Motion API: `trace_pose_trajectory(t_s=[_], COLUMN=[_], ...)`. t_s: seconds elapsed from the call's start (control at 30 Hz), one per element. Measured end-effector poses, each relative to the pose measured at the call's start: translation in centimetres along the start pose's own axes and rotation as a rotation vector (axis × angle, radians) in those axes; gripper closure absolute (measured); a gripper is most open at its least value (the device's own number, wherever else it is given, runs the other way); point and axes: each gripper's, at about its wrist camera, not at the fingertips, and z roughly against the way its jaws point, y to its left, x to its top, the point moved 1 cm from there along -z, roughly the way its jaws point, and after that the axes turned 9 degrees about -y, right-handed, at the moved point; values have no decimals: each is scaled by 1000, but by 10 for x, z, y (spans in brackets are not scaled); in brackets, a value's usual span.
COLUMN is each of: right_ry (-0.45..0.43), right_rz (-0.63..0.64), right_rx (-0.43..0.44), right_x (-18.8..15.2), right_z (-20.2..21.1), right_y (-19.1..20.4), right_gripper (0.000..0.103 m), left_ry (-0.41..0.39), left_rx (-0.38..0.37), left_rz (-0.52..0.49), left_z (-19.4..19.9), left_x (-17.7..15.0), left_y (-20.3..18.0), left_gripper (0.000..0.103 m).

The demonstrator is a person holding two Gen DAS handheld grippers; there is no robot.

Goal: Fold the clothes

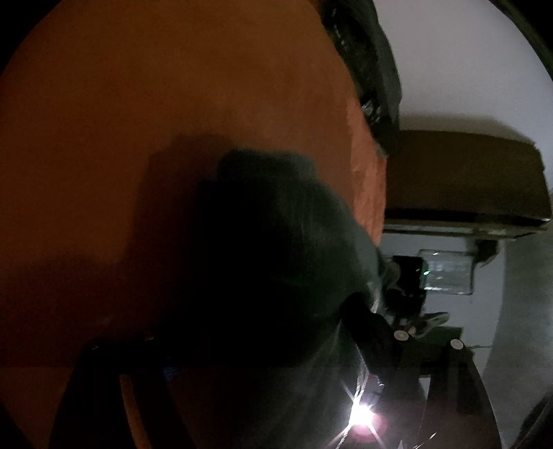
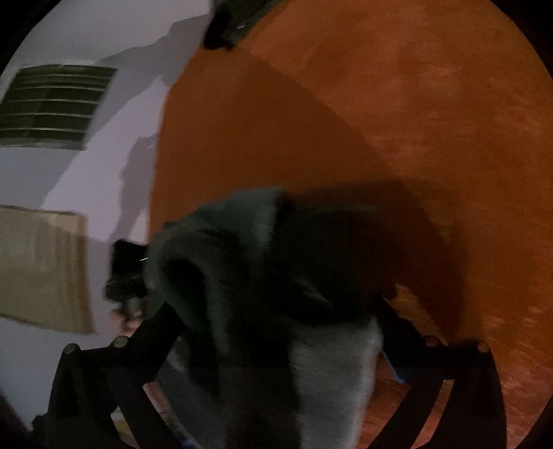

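Note:
A dark grey garment (image 1: 269,259) hangs bunched above an orange cloth-covered surface (image 1: 172,103) and casts a shadow on it. My left gripper (image 1: 259,331) is shut on one part of it; the cloth covers both fingertips. In the right wrist view the same garment (image 2: 242,259) drapes thickly through my right gripper (image 2: 273,311), which is shut on it, over the orange surface (image 2: 414,103). The two grippers face each other: the right gripper (image 1: 409,279) shows past the garment, and the left gripper (image 2: 126,273) shows as a black block with a green light.
Another dark garment (image 1: 366,69) (image 2: 235,20) lies at the far edge of the orange surface. Beyond the edge are a pale wall, a cardboard box (image 1: 466,179) (image 2: 41,266) and a slatted vent (image 2: 55,103). A bright glare (image 1: 361,412) sits low in the left wrist view.

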Motion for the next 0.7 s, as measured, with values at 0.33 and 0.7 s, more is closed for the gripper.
trace_pose_trajectory(t_s=[0.33, 0.7], right_ry=[-77, -522], right_rz=[171, 686], right_rx=[-99, -51], right_x=[-8, -44], right_z=[9, 154], right_y=[26, 190], right_gripper=[51, 48], left_ry=[-206, -375], left_rx=[-37, -195], left_rz=[-178, -697], left_z=[18, 150], left_x=[-2, -54], left_y=[-38, -167], left_gripper=[72, 64])
